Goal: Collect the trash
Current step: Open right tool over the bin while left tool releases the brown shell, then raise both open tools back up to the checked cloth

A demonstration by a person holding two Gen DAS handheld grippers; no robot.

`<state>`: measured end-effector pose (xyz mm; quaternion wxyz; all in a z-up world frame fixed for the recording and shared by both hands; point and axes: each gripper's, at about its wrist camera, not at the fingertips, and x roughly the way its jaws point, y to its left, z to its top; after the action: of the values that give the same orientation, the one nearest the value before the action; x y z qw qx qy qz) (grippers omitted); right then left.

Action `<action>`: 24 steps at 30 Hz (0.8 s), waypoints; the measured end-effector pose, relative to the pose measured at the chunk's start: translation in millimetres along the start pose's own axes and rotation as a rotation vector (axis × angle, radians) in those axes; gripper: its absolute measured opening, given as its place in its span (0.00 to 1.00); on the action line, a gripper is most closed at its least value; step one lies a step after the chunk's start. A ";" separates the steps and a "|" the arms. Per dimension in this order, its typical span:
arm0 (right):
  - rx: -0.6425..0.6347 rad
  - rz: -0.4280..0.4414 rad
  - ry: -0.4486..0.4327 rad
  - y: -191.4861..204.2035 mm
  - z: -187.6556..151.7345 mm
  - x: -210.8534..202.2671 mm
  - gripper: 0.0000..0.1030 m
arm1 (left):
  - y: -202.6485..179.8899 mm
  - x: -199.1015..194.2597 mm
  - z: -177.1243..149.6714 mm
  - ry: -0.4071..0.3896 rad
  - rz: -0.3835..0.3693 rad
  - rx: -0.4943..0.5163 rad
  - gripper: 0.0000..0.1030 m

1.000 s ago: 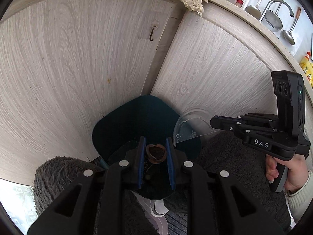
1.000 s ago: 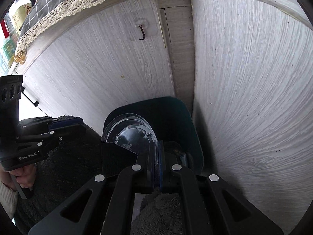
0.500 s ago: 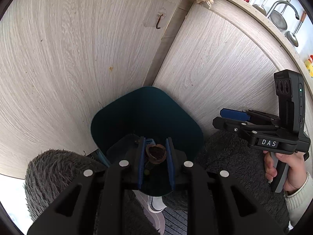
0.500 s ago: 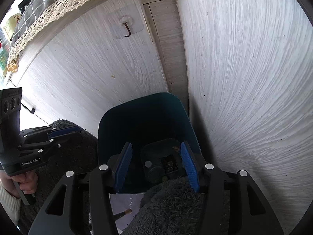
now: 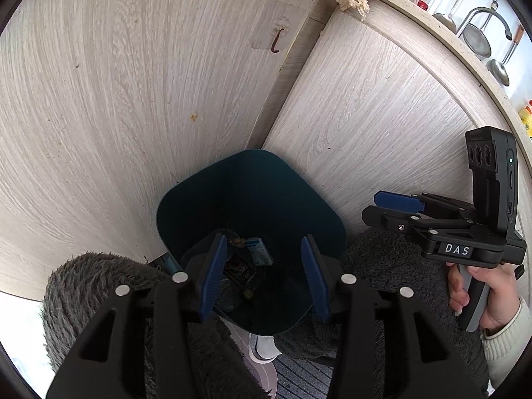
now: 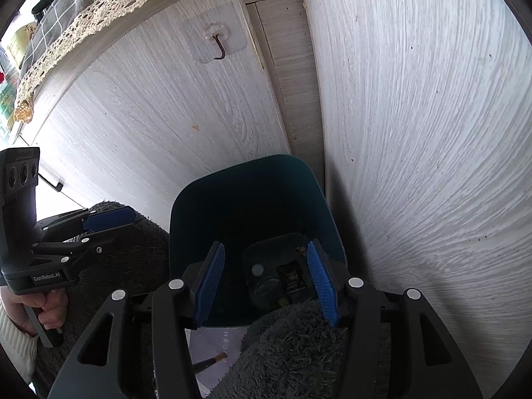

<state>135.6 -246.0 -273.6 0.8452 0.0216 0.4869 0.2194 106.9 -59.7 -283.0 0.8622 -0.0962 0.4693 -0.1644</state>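
A dark teal trash bin [image 5: 252,193] stands in the corner between two light wood cabinet panels; it also shows in the right wrist view [image 6: 246,199]. Trash lies at its bottom: a clear plastic lid, wrappers [image 5: 239,267] and small scraps. My left gripper [image 5: 264,267] is open and empty above the bin's mouth. My right gripper [image 6: 266,279] is open and empty over the bin's near rim. The right gripper also shows at the right of the left wrist view [image 5: 395,204]. The left gripper also shows at the left of the right wrist view [image 6: 106,219].
Grey fuzzy slippers [image 5: 99,286] sit on both sides of the bin. A stick-on hook [image 6: 217,50] hangs on the cabinet above. A lace cloth [image 6: 99,3] drapes over the counter edge. Ladles and a strainer [image 5: 478,36] hang at the far right.
My right gripper opened and let a clear plastic lid fall into the bin. Then my left gripper opened and dropped the brown nut shell in. Both moved back a little.
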 end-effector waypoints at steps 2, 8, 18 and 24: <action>-0.003 0.008 -0.017 1.5 0.3 -4.7 0.51 | -1.6 -4.1 -0.3 -0.013 0.005 0.005 0.47; -0.055 0.055 -0.148 20.8 23.9 -60.0 0.51 | -18.1 -52.0 9.7 -0.157 0.052 0.049 0.47; -0.265 0.149 -0.412 96.4 136.5 -172.7 0.51 | -27.4 -185.9 83.4 -0.415 0.161 0.063 0.53; -0.338 0.172 -0.434 127.2 202.1 -176.1 0.51 | -15.7 -238.5 127.7 -0.487 0.229 0.075 0.58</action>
<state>183.7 -164.4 7.6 0.8995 -0.0321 0.2474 0.3586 90.8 16.4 -23.4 0.9656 -0.0472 0.2495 -0.0553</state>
